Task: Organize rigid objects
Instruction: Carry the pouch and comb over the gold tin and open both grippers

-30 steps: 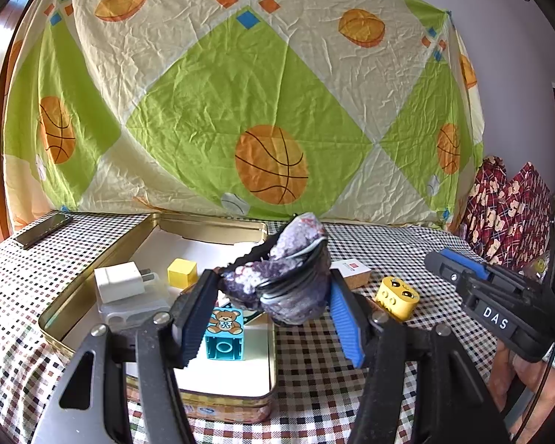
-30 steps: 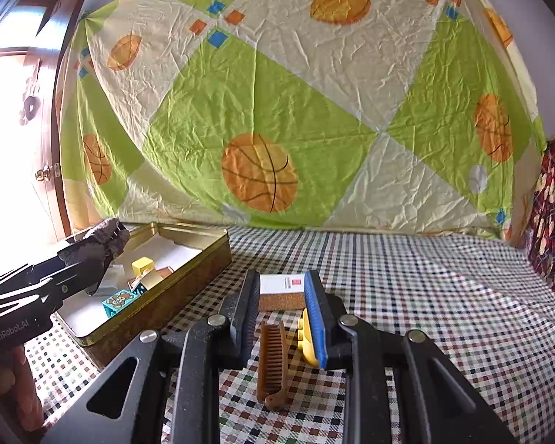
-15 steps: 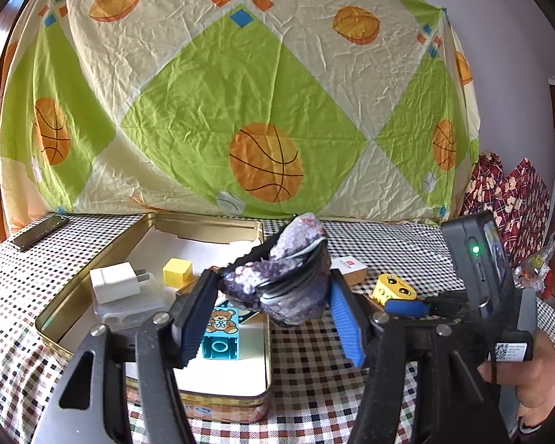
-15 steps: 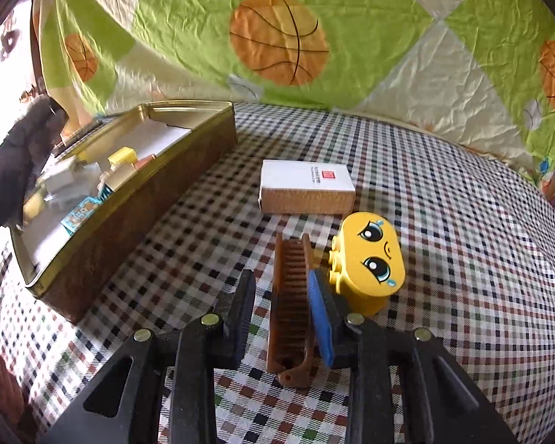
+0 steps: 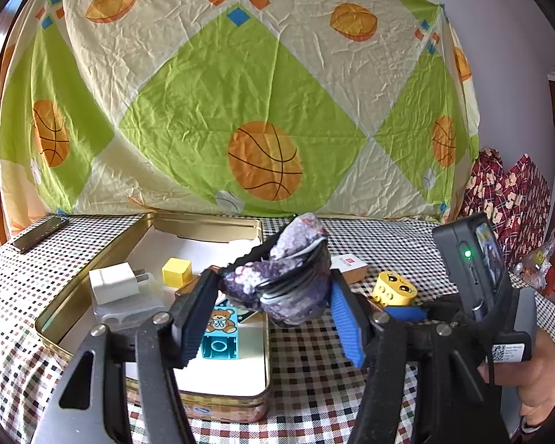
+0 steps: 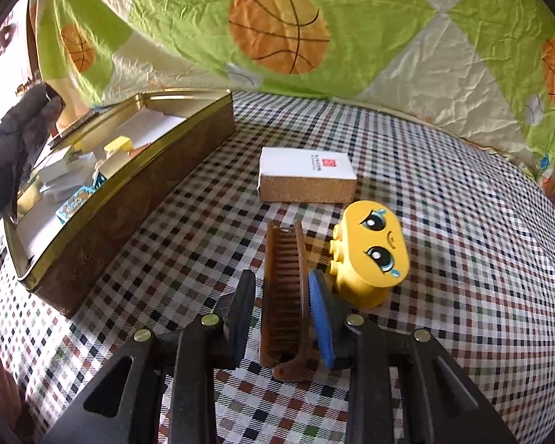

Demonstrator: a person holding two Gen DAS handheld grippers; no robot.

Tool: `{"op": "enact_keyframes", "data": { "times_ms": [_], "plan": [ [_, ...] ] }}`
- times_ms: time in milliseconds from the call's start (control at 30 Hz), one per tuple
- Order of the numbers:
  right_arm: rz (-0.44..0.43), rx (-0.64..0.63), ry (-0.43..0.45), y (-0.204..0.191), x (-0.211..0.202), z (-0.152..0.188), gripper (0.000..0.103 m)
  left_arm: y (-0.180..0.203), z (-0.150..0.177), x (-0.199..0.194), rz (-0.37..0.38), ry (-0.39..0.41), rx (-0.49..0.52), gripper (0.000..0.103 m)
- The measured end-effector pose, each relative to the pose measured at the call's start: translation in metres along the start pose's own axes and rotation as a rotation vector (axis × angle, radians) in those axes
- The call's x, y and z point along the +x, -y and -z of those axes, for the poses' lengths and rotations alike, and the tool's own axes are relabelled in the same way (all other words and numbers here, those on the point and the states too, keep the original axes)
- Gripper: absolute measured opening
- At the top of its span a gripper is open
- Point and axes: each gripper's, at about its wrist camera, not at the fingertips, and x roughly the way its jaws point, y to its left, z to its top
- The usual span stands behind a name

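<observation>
I have the left tool closed on a purple sequinned bundle, some crumpled pouch-like thing, and I am holding it up just past the near right corner of the gold tin, above the checked desk. The tin already has a white charger plug, a yellow cube and a teal bear block in it, so I take the tin for the collecting place and the bundle for its next arrival. My right tool is tipped down over the brown comb, which lies flat on the cloth with its length running away from me. The jaws stand narrow and straddle it: the blue pad looks to be against the comb's right edge, while a sliver of cloth shows between the black pad and its left edge, so I read this as bracketing, not yet a grip. The jaws have just been opening a little, with the comb between them. Just right of the comb sits a yellow face block, close beside the blue pad, and a white and cork box lies farther off. Next, I think, the right jaws must pinch the comb squarely without nudging the yellow block, then lift and carry it to the tin, and the left must lower and let the bundle go inside the rim.
</observation>
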Motion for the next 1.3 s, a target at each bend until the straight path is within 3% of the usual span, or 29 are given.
{"op": "enact_keyframes", "data": {
  "times_ms": [167, 467, 800, 1033, 1300],
  "plan": [
    [-0.018, 0.002, 0.038, -0.001, -0.005, 0.001, 0.027, -0.002, 0.000, 0.000, 0.001, -0.001, -0.008, 0.060],
    [0.047, -0.093, 0.329, -0.026, -0.056, 0.014, 0.027, -0.001, 0.000, 0.000, -0.006, 0.003, 0.000, 0.060],
    [0.026, -0.048, 0.542, -0.034, -0.084, 0.023, 0.027, -0.009, 0.000, -0.001, -0.003, 0.007, -0.034, 0.060],
    [0.007, -0.056, 0.570, -0.048, -0.085, 0.021, 0.027, -0.020, -0.001, -0.002, -0.021, 0.003, -0.046, 0.060],
    [-0.049, -0.115, 0.527, -0.079, -0.071, 0.003, 0.027, -0.042, -0.012, -0.003, -0.059, -0.013, -0.038, 0.060]
  ]
}}
